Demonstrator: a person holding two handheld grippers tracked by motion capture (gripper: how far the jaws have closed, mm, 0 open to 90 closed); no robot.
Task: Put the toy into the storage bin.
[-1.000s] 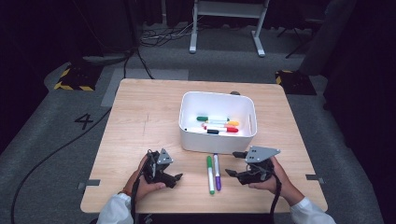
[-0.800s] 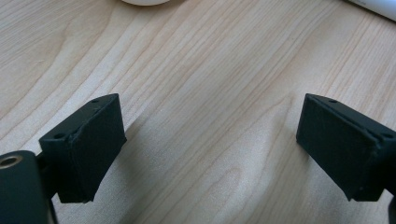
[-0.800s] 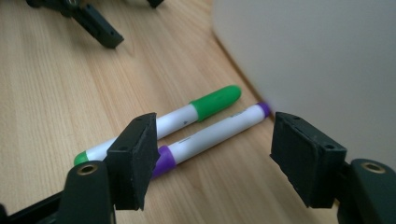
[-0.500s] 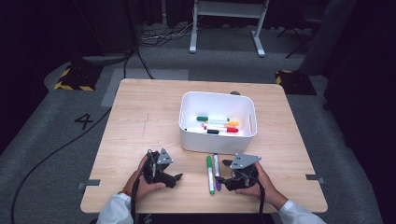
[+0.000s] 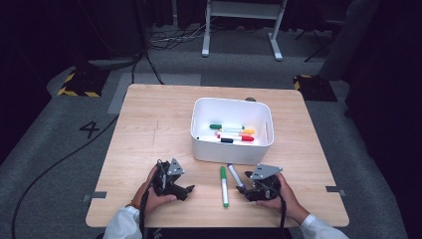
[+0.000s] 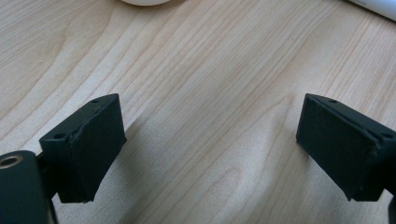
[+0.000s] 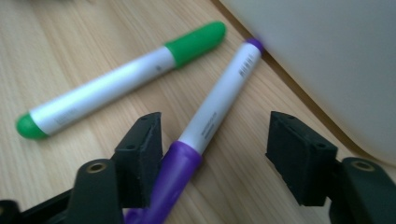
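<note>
High view overlooks the table [image 5: 149, 124]; both claw views skim it closely.

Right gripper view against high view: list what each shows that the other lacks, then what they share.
Right gripper view alone: the right claw close up, jaws apart either side of the purple marker, closing in just now, with print legible on its barrel. High view alone: the left claw, both hands, and the markers inside the white bin. Shared: purple marker, green marker, bin wall, wooden table.

Right tool [image 5: 247, 188] now astride purple marker [image 7: 212, 114]
</note>
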